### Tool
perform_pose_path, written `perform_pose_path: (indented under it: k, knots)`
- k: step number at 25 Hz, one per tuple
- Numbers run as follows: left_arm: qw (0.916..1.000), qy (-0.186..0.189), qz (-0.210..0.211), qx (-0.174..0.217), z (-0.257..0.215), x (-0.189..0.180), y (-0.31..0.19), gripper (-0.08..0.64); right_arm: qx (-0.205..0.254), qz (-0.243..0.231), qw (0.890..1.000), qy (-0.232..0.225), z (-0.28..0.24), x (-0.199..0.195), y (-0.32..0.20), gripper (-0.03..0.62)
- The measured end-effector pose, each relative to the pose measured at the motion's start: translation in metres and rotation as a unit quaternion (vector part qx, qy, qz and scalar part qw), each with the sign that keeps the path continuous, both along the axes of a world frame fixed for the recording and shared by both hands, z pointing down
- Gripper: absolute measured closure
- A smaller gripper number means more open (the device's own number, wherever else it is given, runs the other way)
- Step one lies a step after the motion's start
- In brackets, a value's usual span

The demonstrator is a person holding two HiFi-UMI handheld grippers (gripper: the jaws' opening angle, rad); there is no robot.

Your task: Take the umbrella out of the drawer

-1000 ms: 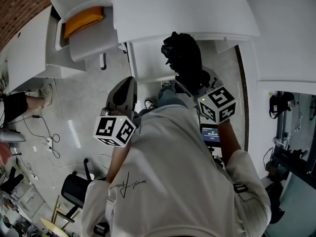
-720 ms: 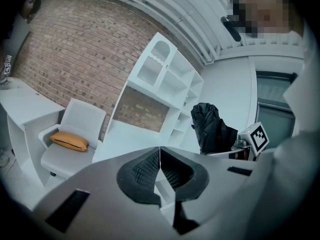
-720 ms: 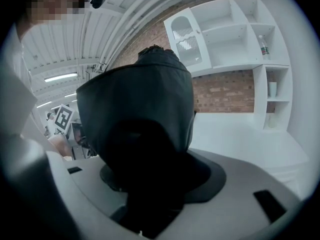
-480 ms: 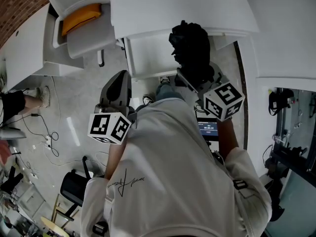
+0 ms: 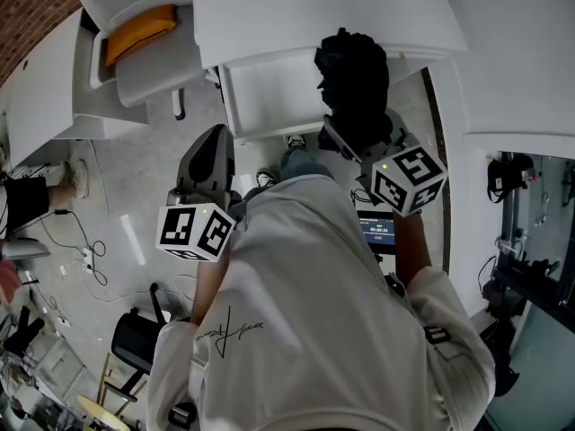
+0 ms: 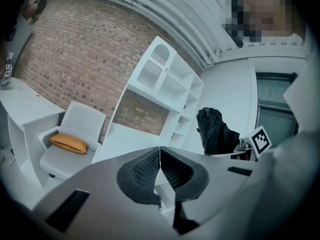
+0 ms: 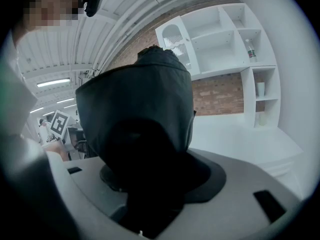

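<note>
Umbrella (image 5: 352, 83), black and folded, has shifted slightly far-right over the last second. It is held above the white drawer (image 5: 269, 106), clamped in the right gripper (image 7: 150, 184). Left gripper (image 6: 160, 170) has its jaws together and empty, and has drifted left. Extraction looks essentially done.

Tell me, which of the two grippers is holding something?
The right gripper: its jaws are clamped on the black umbrella. The left gripper holds nothing; its jaws are shut against each other.

White armchair (image 5: 154, 72) w/ orange cushion (image 5: 139, 30) on seat. Grey floor (image 5: 135, 173): loose cables (image 5: 88, 257). White shelf unit (image 7: 244, 91): bottle (image 7: 251, 49) upper rt compartment, cup (image 7: 260, 89) in compartment below.
</note>
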State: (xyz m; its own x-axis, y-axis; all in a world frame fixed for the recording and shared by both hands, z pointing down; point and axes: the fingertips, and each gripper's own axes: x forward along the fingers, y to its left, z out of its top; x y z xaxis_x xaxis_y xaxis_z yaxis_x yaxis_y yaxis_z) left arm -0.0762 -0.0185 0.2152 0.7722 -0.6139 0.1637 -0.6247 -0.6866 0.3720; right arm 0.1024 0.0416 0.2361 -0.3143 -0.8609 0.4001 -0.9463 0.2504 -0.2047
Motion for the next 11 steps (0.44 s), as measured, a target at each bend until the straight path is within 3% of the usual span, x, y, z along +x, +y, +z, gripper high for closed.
perform_pose_path:
  k: [11]
  knots:
    - [1.0000, -0.002, 0.002, -0.004, 0.0054, 0.0049, 0.0024, 0.543, 0.000, 0.004, 1.000, -0.006, 0.0010, 0.0063, 0.0042, 0.356]
